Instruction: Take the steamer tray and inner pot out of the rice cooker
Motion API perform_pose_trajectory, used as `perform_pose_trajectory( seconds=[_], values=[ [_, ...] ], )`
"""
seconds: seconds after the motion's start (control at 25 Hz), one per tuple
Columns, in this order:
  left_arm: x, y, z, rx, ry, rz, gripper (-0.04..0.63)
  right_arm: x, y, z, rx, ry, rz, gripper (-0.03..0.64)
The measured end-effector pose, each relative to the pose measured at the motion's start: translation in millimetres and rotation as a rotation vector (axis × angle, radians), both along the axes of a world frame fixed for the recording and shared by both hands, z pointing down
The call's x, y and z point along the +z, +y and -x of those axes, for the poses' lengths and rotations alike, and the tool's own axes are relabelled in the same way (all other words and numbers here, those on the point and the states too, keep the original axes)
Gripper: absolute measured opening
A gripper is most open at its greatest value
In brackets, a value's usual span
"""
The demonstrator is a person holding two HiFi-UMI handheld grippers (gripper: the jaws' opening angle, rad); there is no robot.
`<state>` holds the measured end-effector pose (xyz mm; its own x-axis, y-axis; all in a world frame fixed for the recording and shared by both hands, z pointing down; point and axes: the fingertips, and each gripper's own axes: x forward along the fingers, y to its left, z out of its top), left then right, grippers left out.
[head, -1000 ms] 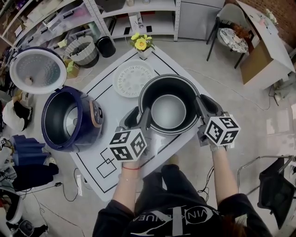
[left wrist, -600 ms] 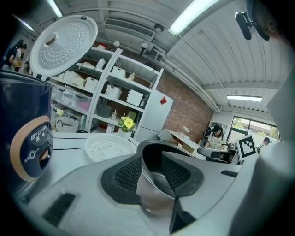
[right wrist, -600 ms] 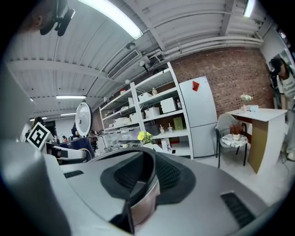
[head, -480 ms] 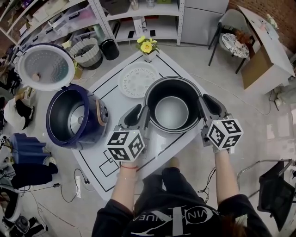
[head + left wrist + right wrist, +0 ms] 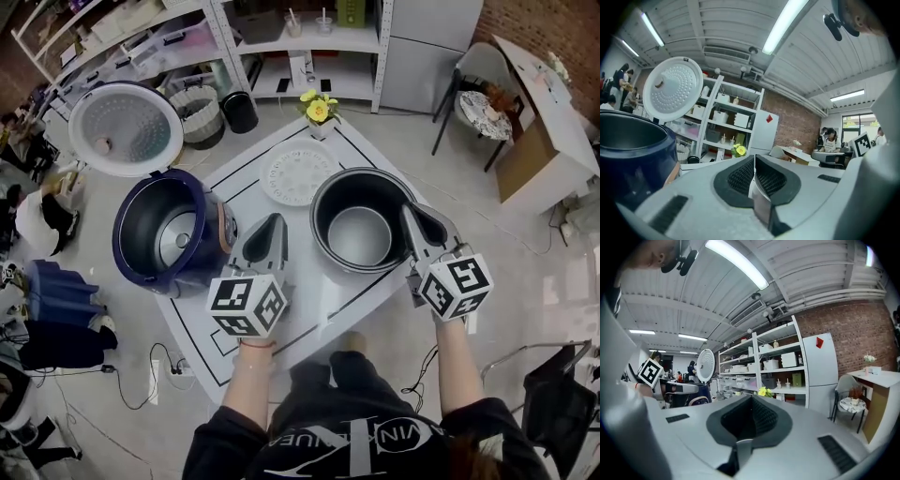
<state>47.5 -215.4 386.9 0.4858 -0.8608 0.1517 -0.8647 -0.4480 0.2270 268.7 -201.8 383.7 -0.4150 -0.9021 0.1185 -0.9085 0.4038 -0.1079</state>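
Already out of the rice cooker and upright on the white surface: the inner pot, dark on the inside wall, grey at the bottom. Just behind it to the left, flat on the same surface: the white steamer tray, round and full of small holes. At the left edge of the surface, the dark blue rice cooker itself, with its lid open and tipped back.

To the left of the pot, between pot and cooker and apart from both: the left gripper, pointing away from the person. Jaws just closed, pads together, nothing between them.

At the right rim of the pot: the right gripper, pointing away as well. Not possible to tell from above whether touching the rim or only over it. Jaws just closed here too, fully together and empty.

At the far corner of the surface, a yellow flower; behind it, white shelves.
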Motion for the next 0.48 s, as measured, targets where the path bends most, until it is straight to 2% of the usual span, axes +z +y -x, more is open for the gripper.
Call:
perform_pose_trajectory(
  seconds=[0.48],
  values=[
    [-54.3,15.2,48.6,-0.096,-0.038,-0.149,0.011,-46.0,14.1,31.2,-0.064,-0.035,-0.104,-0.002]
  ],
)
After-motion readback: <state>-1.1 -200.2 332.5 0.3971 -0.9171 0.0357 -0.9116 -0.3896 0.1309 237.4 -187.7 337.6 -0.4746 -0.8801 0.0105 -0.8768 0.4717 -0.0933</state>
